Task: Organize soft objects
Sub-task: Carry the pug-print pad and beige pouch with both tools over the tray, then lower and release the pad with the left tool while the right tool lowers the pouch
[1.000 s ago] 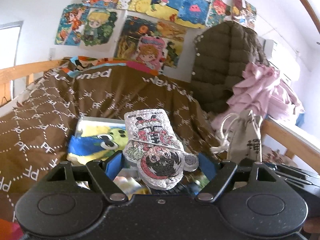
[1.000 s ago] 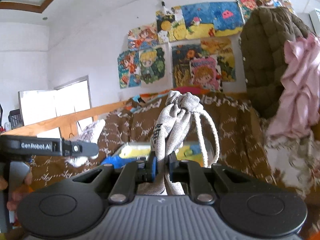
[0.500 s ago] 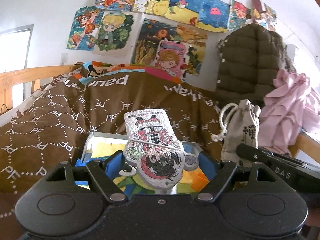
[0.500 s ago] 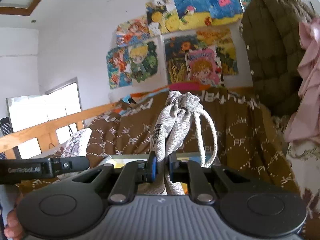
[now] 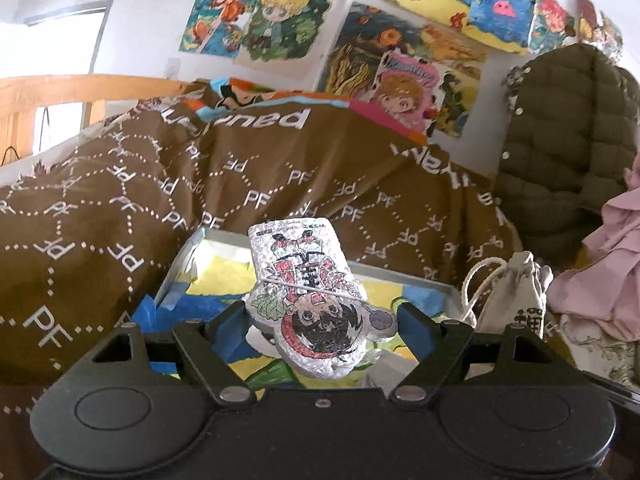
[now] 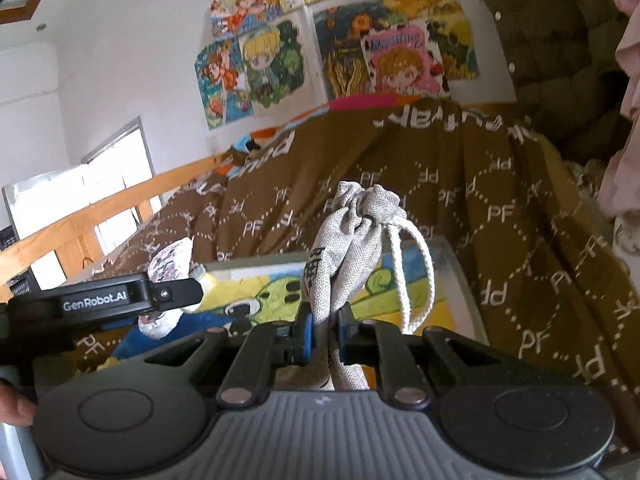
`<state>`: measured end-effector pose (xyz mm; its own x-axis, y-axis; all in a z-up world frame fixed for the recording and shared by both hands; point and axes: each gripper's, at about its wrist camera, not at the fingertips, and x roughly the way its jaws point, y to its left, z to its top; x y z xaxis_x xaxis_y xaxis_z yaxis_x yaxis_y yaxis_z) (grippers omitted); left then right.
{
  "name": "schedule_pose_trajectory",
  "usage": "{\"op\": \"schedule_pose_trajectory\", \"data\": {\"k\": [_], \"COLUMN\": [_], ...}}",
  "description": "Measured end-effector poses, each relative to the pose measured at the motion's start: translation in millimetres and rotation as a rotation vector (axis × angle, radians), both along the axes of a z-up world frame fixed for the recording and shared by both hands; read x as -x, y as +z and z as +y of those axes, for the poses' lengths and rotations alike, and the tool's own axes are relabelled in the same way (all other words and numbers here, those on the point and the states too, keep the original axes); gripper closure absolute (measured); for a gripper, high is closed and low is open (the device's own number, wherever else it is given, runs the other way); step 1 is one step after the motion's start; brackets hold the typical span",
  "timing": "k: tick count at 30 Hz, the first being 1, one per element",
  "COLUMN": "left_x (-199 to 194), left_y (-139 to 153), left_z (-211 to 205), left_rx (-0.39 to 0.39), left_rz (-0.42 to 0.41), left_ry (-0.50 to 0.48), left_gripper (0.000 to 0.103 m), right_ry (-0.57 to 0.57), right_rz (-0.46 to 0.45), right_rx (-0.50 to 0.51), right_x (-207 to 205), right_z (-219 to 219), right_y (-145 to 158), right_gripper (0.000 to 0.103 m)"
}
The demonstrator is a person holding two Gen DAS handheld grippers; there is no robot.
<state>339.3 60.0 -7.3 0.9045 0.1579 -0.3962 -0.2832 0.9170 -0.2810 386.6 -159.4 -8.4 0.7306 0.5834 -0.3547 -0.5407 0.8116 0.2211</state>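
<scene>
Brown quilt (image 5: 120, 208): a large cover printed with white "PF" letters and dotted lines is seen heaped over the bed, behind and around the tray.
Puffer jacket (image 5: 568, 140): an olive quilted coat is hung at the right, with pink cloth (image 5: 616, 264) draped just beside it.
Wall posters (image 5: 280, 20): bright cartoon pictures are pinned in a cluster on the white wall above the quilt.
Tray (image 5: 400, 274): a shallow grey-rimmed tray lined with a blue, yellow and green cartoon picture is set on the quilt, just ahead of both grippers.
Left gripper (image 5: 320, 326): its jaws are held wide, and the plush figure is gripped between the blue pads.
Plush figure (image 5: 312, 300): a flat, silvery cartoon-character cushion is held upside down, tilted up over the near part of the tray.
Right gripper (image 6: 323, 334): its jaws are drawn nearly together and are clamped on the pouch's lower part.
Drawstring pouch (image 6: 352, 240): a small grey woven bag is held upright over the tray, its gathered neck on top and its white cord looped down at the right.
</scene>
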Motion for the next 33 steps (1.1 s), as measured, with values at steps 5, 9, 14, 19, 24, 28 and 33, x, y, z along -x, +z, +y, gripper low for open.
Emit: {"op": "schedule_pose_trajectory", "data": {"k": [5, 9, 14, 19, 24, 28, 33], "left_x": [-6, -10, -14, -23, -27, -30, -32], "left_y": [-14, -21, -26, -32, -36, -38, -39], "left_z": [4, 10, 11, 6, 2, 0, 0], "left_rx": [0.011, 0.036, 0.052, 0.045, 0.045, 0.036, 0.038], "left_rz": [0.055, 0.084, 0.113, 0.177, 0.207, 0.230, 0.251], "left_ry": [0.018, 0.036, 0.039, 0.001, -0.020, -0.025, -0.027], "left_gripper": [0.021, 0.021, 0.021, 0.021, 0.021, 0.021, 0.021], "right_ry": [0.014, 0.018, 0.015, 0.006, 0.002, -0.001, -0.005], "right_rz": [0.031, 0.045, 0.064, 0.078, 0.089, 0.094, 0.095], "right_rx": [0.022, 0.029, 0.039, 0.058, 0.072, 0.076, 0.087], "right_x": [-5, -7, -8, -9, -9, -9, -9], "right_z": [6, 8, 11, 13, 14, 16, 17], "right_y": [-5, -6, -8, -10, -12, -12, -13], "right_gripper": [0.089, 0.089, 0.088, 0.087, 0.087, 0.085, 0.082]}}
